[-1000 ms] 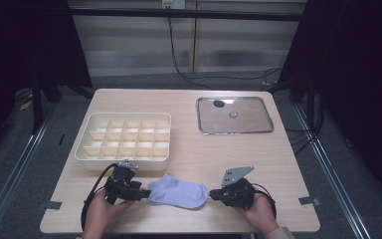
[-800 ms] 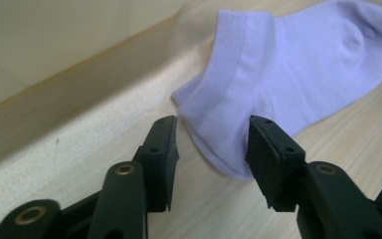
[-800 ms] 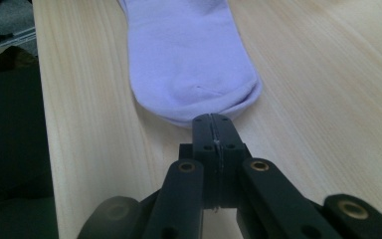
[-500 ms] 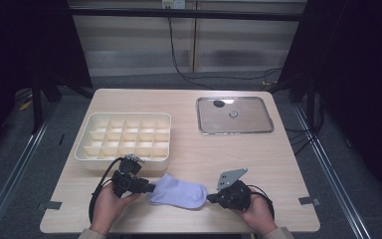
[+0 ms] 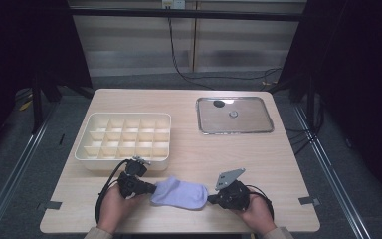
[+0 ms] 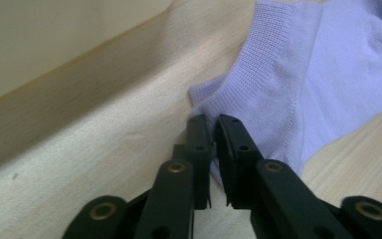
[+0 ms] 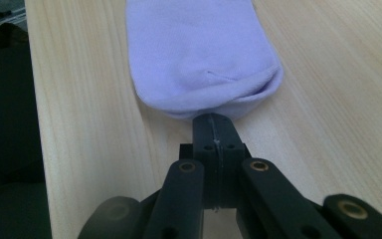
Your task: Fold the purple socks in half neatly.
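A lavender sock (image 5: 179,193) lies flat near the front edge of the wooden table (image 5: 194,154), between my two grippers. My left gripper (image 5: 154,189) is at its left end. In the left gripper view its jaws have just been closing, and they now pinch the ribbed cuff of the sock (image 6: 318,74) at the left gripper's tips (image 6: 213,124). My right gripper (image 5: 210,199) is at the toe end. Its jaws are pressed together, and the right gripper's tips (image 7: 213,119) nip the edge of the sock's rounded toe (image 7: 199,50).
A cream box (image 5: 85,144) split into several small compartments stands just behind the left hand, and its wall (image 6: 40,40) rises close by in the left gripper view. A shallow metal tray (image 5: 234,132) sits at the back right. The table's front edge is right at the person's wrists.
The left gripper's jaws have closed onto the sock's cuff after standing wider apart. The right gripper stays at the toe, and the sock has not shifted.
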`<state>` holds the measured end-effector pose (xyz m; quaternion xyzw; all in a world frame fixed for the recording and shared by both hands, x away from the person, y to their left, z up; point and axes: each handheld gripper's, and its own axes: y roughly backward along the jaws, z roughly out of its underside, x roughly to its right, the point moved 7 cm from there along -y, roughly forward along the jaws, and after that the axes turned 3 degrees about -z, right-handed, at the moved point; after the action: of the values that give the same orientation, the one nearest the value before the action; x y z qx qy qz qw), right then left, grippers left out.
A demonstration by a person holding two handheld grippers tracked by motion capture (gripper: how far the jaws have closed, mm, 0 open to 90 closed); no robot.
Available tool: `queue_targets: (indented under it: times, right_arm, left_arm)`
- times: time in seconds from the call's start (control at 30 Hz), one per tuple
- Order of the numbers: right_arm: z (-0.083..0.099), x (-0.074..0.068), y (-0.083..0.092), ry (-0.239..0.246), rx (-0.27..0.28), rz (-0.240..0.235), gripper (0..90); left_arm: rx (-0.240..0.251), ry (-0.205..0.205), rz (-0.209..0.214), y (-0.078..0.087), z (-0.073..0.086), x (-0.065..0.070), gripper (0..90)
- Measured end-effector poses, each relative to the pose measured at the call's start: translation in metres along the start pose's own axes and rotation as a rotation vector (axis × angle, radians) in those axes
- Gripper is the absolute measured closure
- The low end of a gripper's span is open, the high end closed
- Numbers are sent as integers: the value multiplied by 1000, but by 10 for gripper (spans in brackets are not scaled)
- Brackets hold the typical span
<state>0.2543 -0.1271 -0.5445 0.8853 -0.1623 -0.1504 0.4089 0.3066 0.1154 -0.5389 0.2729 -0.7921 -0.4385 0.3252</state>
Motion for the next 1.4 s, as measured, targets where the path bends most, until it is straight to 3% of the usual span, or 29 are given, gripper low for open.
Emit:
queue_targets:
  times: [0.27,0.73,1.03,1.4]
  right_arm:
    - [0,0,0,-10,3,-4,900]
    - [-1,1,-1,-10,6,-10,900]
    - [-1,1,-2,-20,4,-11,900]
    - [-2,1,-2,-22,4,-5,900]
  left_arm:
    - [-19,9,6,4,0,-1,890]
    - [39,28,64,29,-7,3,897]
    - [75,-6,115,40,-16,18,898]
    - [86,-40,130,45,-24,28,899]
